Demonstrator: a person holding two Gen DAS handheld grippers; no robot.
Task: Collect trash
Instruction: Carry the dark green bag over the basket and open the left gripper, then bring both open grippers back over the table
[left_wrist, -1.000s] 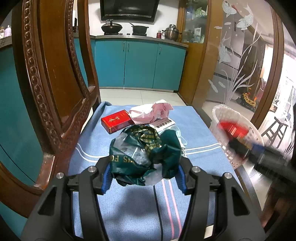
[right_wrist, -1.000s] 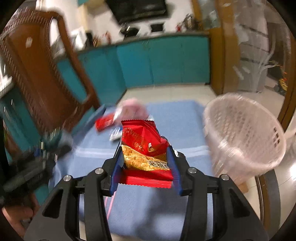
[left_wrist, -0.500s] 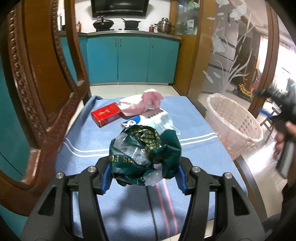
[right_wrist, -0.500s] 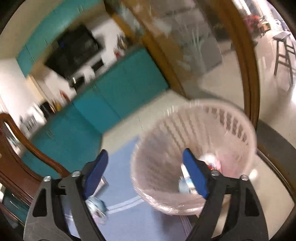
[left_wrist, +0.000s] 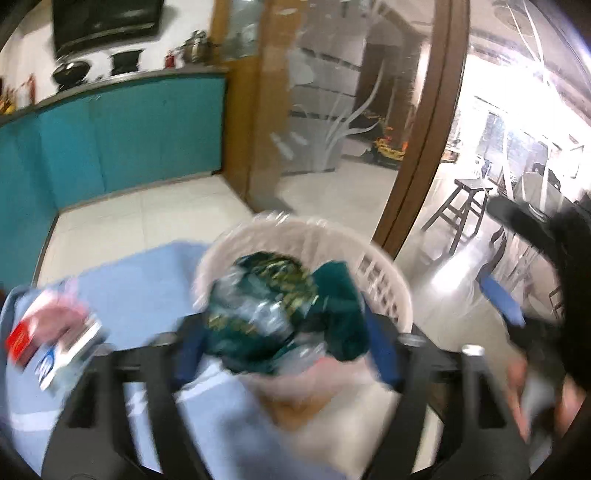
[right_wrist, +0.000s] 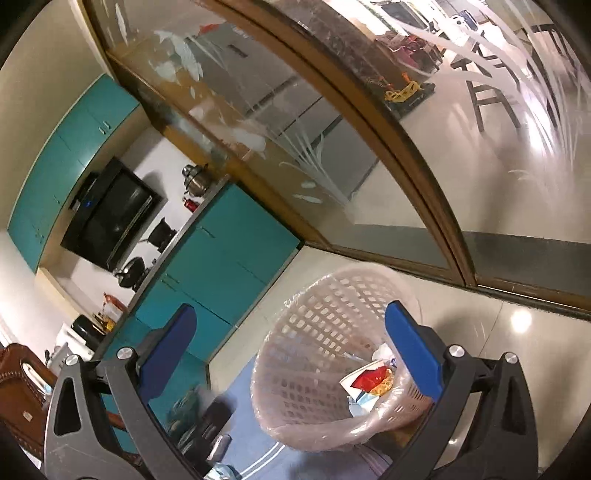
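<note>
Left wrist view, heavy motion blur. Left gripper (left_wrist: 284, 345) sits at bottom center, its blue pads (left_wrist: 188, 350) pinching a crumpled dark green wrapper (left_wrist: 288, 310) with clear plastic mixed in. The wrapper is held in front of the mouth of the white lattice trash basket (left_wrist: 384, 280), center frame; whether it is over the opening or just ahead of it, cannot tell. Blue tablecloth (left_wrist: 129, 288) covers the lower left. On it, at far left, a red box (left_wrist: 20, 338), a pinkish crumpled bag (left_wrist: 55, 314) and a white packet (left_wrist: 70, 354), all smeared. The right gripper (left_wrist: 509, 310) shows blurred at right edge, with a hand below it (left_wrist: 535, 398). Teal cabinets (left_wrist: 110, 144) upper left.

Right wrist view, sharp. Right gripper (right_wrist: 291, 350) spread wide, nothing between the blue pads (right_wrist: 410, 350). Trash basket (right_wrist: 314, 350) lower center, lined with clear plastic, tilted in frame. Inside, at its lower right, a red and yellow snack bag (right_wrist: 371, 380) and other light scraps. Blue tablecloth (right_wrist: 240, 435) beneath. Blurred dark shape at bottom left center, probably the left gripper (right_wrist: 207, 424). Etched glass door (right_wrist: 295, 122) across the top.
</note>
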